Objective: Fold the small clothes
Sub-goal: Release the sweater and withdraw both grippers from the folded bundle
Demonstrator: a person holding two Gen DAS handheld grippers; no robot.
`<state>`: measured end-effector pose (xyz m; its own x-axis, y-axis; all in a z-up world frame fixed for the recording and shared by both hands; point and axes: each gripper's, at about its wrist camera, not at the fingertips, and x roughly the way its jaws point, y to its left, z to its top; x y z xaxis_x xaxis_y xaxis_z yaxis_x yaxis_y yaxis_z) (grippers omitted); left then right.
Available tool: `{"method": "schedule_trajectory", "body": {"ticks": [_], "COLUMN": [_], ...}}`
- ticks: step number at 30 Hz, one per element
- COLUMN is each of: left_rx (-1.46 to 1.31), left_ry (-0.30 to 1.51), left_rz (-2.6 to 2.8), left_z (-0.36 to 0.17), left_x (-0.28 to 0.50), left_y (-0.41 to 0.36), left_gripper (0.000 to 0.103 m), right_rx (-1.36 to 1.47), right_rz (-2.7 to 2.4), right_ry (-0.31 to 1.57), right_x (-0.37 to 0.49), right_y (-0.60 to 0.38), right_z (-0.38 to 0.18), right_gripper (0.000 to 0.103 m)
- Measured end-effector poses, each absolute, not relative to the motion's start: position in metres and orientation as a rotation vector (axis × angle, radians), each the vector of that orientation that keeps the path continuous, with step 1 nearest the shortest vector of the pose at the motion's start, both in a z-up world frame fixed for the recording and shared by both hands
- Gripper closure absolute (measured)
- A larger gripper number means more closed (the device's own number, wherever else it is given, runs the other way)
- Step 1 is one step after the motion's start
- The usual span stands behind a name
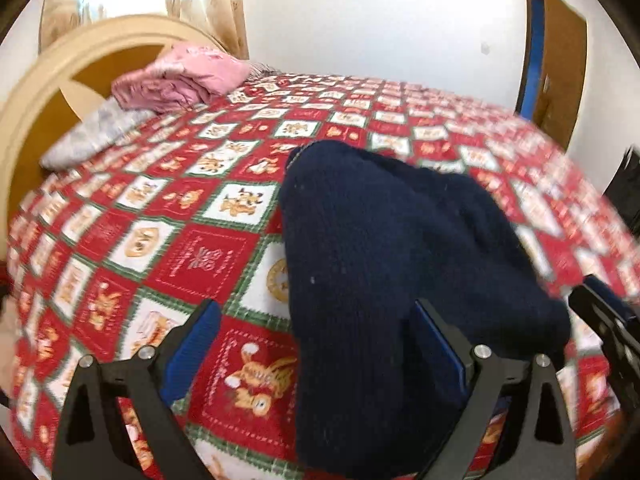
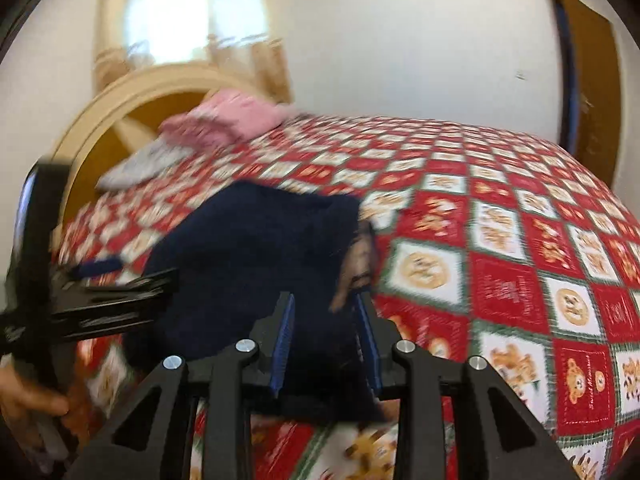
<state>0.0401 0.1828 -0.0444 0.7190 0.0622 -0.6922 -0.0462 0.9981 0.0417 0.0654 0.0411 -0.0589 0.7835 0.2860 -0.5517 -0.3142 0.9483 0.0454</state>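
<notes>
Left gripper (image 1: 320, 328) spread wide, blue pads far apart, nothing pinched between. Right gripper (image 2: 326, 336) narrowed, its jaws closed onto dark knit. Left hand (image 2: 30, 404) wrapped around the left tool's handle, blurred.

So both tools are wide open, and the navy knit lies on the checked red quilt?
Not quite. The left tool is wide open, but the right tool, seen in the right wrist view, is narrowed on the navy knit. The knit does lie on the checked red quilt.
</notes>
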Motion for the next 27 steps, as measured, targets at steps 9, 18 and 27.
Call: {"method": "schedule_trajectory", "body": {"ticks": [9,18,27], "left_rx": [0.042,0.138,0.087], "left_ry": [0.822,0.745,0.748], "left_rz": [0.08,0.06,0.023], "left_z": [-0.059,-0.04,-0.013], "left_x": [0.024,-0.027,-0.084], "left_y": [0.177,0.159,0.156], "left_gripper": [0.006,0.002,0.0], "right_rx": [0.012,0.196,0.112], "right_rz": [0.246,0.221,0.175], "right_ry": [0.799,0.75,0.498], "right_x": [0.075,0.001,-0.084], "right_y": [0.022,0.01,0.018], "right_z": [-0.094,-0.065,-0.001], "right_gripper": [0.076,0.073,0.073]}}
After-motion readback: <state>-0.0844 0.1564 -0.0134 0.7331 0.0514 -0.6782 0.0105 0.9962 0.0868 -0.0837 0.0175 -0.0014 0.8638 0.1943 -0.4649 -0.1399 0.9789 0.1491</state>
